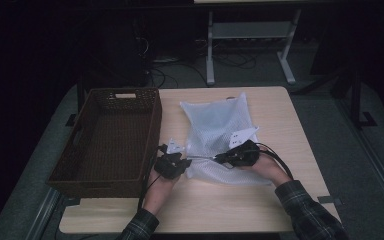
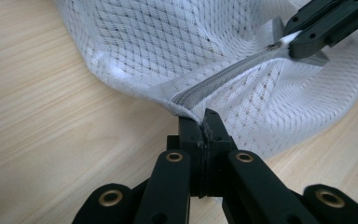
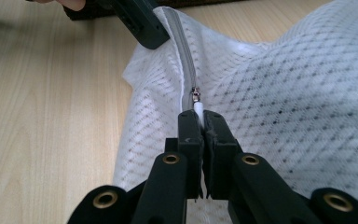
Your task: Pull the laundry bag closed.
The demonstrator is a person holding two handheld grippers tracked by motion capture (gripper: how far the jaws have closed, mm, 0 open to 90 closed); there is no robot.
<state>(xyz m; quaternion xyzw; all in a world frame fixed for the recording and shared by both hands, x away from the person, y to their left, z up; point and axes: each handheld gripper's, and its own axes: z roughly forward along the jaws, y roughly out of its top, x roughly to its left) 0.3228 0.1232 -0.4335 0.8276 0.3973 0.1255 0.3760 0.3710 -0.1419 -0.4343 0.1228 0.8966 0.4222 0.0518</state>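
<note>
I hold one pair of tongs in each hand, and both work on the white mesh bag [image 1: 220, 135] that lies in the middle of the tabletop [image 1: 280, 210], with its lower edge toward the near edge and its top toward the far edge. My left tongs [image 1: 182, 160] are fully closed on the bag's corner, at the end of the grey zipper [image 2: 223, 81]; in the left gripper view the fabric is pinched between the two black jaws and a little lifted from the wood. My right tongs [image 1: 220, 159] are also closed, and they grip the small white zipper pull [image 3: 198, 109]; in the right gripper view the pull stands between the jaws, and the metal slider sits just above it on the zipper line. The zipper runs straight between the two tongs, and it looks closed along the part between the slider and my left tongs. The two tongs are near each other, close to the bag's lower left side. A brown woven basket [image 1: 110, 140] stands along the left edge of the tabletop, just beside my left hand [image 1: 162, 185], and apart from the bag.
</note>
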